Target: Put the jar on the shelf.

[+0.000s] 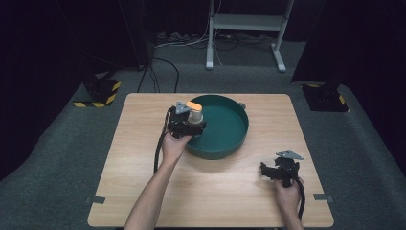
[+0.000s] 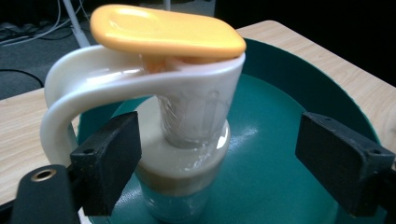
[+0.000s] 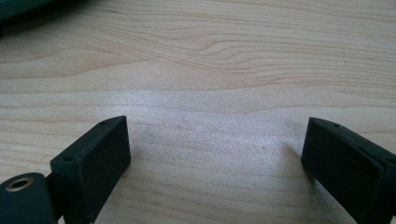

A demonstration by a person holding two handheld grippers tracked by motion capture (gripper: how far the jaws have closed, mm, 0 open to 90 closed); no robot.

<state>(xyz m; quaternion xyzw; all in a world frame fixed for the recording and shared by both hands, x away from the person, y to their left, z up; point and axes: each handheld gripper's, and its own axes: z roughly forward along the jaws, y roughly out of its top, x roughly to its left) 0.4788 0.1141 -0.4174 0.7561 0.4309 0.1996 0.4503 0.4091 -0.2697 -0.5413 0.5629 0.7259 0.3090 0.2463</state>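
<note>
- Black pads (image 2: 106,163) of the left gripper (image 1: 184,125), nearest the lens in the left gripper view, are being held apart on either side of the cup (image 2: 187,140); the near pad is lying close by its body, though no pressing is being shown, so the cup is judged to be freed rather than gripped.
- Wooden table (image 1: 143,158) is being used as the work surface, with the person's forearms being brought in from its near edge.
- Green round tray (image 1: 239,129) is being kept at the table's far middle, likely as the place where the cup is being set down.
- White handled cup, capped by an orange lid (image 2: 168,30), is being left upright inside the tray near its left wall, its handle being turned toward the left gripper.
- Right gripper (image 1: 282,170) is being rested well apart, near the table's right front, seemingly being kept out of the way.
- Its jaws are being held wide over bare wood in the right gripper view, with nothing being held or touched between them.
</note>
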